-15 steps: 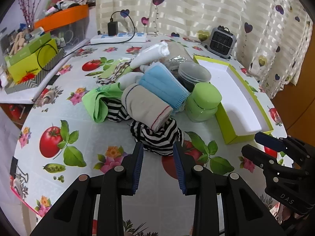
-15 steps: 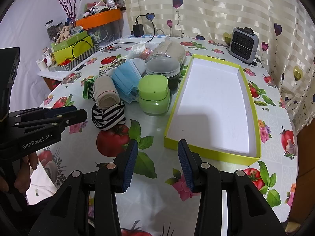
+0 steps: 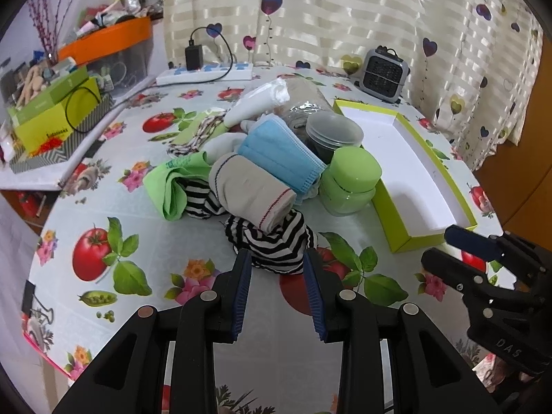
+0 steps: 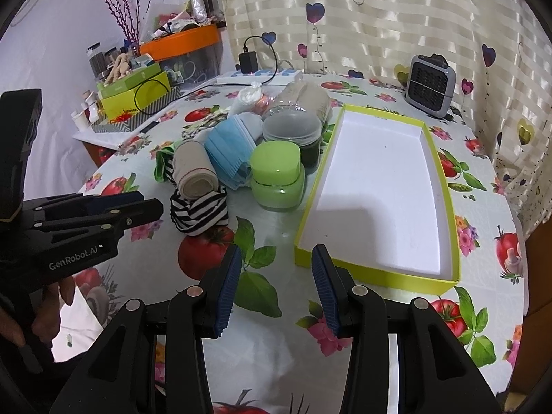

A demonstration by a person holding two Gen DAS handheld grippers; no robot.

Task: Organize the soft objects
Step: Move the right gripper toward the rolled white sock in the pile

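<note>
Both grippers tilt downward over the table [image 4: 276, 231], jaws open and empty, left gripper [image 3: 277, 262] nearest the striped cloth [image 3: 272, 241].

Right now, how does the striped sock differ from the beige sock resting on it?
The striped sock is black and white and crumpled on the table; the beige sock is plain, with a thin red line near its end, and neatly rolled. The striped sock lies underneath and nearer the left gripper; the beige sock sits on top. Both are soft and outside the box.
</note>
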